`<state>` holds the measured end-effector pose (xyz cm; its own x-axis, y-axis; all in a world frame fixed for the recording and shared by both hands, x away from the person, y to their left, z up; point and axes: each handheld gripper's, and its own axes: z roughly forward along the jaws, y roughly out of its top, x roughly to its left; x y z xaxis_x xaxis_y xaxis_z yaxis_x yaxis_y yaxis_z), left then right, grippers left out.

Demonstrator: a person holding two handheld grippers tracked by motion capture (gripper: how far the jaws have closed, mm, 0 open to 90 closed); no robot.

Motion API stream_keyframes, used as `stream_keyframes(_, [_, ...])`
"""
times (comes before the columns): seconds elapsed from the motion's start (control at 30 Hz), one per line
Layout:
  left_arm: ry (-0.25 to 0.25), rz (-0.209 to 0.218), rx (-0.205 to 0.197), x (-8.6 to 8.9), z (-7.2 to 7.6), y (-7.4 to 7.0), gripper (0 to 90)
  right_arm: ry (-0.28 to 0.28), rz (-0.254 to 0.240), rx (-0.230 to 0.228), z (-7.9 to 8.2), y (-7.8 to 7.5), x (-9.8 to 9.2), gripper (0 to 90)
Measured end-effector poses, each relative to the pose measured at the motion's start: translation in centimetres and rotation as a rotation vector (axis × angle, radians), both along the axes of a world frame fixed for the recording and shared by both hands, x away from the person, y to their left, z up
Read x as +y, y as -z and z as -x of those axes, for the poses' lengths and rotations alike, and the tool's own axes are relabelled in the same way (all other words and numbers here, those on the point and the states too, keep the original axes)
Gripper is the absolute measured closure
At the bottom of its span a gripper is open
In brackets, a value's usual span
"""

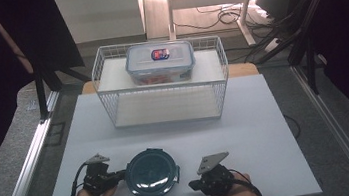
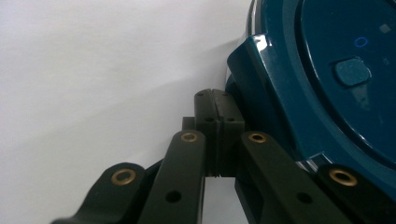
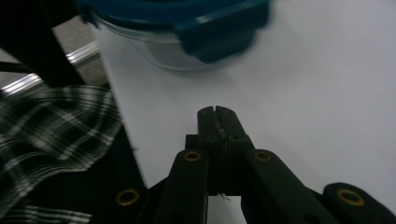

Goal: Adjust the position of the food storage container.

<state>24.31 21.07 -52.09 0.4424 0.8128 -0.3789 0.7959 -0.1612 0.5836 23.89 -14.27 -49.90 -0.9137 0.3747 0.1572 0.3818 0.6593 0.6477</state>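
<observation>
A round container with a dark teal clip-on lid point(image 1: 151, 175) sits near the table's front edge; its lid point(image 2: 327, 79) and its glass wall and a clip point(image 3: 219, 35) show close up. My left gripper point(image 1: 120, 175) is shut and empty, its tips point(image 2: 215, 95) right beside a lid clip on the container's left. To the container's right, my right gripper point(image 1: 191, 184) lies low with its jaws pressed together point(image 3: 216, 114) and nothing between them, a short gap from the container.
A white wire basket rack point(image 1: 162, 82) stands at the back of the white table point(image 1: 267, 132), with a rectangular clear lidded box point(image 1: 160, 62) on its upper shelf. A checked sleeve point(image 3: 51, 140) lies past the table's front edge. Metal rails run along both sides.
</observation>
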Motion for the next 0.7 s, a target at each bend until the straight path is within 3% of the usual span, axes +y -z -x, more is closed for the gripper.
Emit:
stream_keyframes(0.1, [0.014, 0.005, -0.002, -0.7, -0.1, 0.0, 90.0, -0.023, -0.02, 0.018, 0.4, 0.0, 0.5, 89.0])
stream_keyframes(0.3, [0.093, -0.018, -0.023, -0.9, 0.6, -0.3, 90.0, 0.002, -0.048, 0.027, 0.1, 0.0, 0.5, 88.9])
stream_keyframes(0.37, [0.12, -0.056, -0.012, -0.9, 1.4, -0.1, 90.0, 0.003, -0.048, 0.025, 0.1, 0.1, 0.5, 88.9])
stream_keyframes(0.43, [0.135, -0.063, 0.003, -0.8, 1.8, 0.1, 90.0, 0.003, -0.046, 0.021, 0.2, 0.1, 0.7, 88.9])
stream_keyframes(0.47, [0.161, -0.038, 0.013, -0.6, 2.4, 0.3, 90.0, 0.004, -0.045, 0.019, 0.2, 0.2, 0.7, 88.9])
stream_keyframes(0.5, [0.161, -0.038, 0.013, -0.6, 2.4, 0.3, 90.0, 0.004, -0.045, 0.019, 0.2, 0.2, 0.7, 88.9])
stream_keyframes(0.53, [0.187, 0.003, -0.001, -0.6, 2.7, 0.1, 90.0, 0.004, -0.042, 0.015, 0.2, 0.2, 0.8, 88.9])
stream_keyframes(0.57, [0.187, 0.003, -0.001, -0.6, 2.7, 0.1, 90.0, 0.003, -0.042, 0.014, 0.2, 0.2, 0.8, 88.9])
stream_keyframes(0.6, [0.21, 0.047, -0.022, -0.9, 2.7, -0.3, 90.0, 0.004, -0.043, 0.014, 0.2, 0.2, 0.8, 88.9])
stream_keyframes(0.63, [0.202, 0.013, -0.033, -1.3, 2.7, -0.4, 90.0, 0.007, -0.045, 0.017, 0.2, 0.2, 0.8, 88.8])
stream_keyframes(0.67, [0.202, 0.013, -0.033, -1.3, 2.7, -0.4, 90.0, 0.008, -0.045, 0.019, 0.2, 0.2, 0.8, 88.8])
stream_keyframes(0.7, [0.197, -0.015, -0.038, -1.5, 2.5, -0.3, 90.0, 0.007, -0.046, 0.022, 0.2, 0.2, 0.8, 88.8])
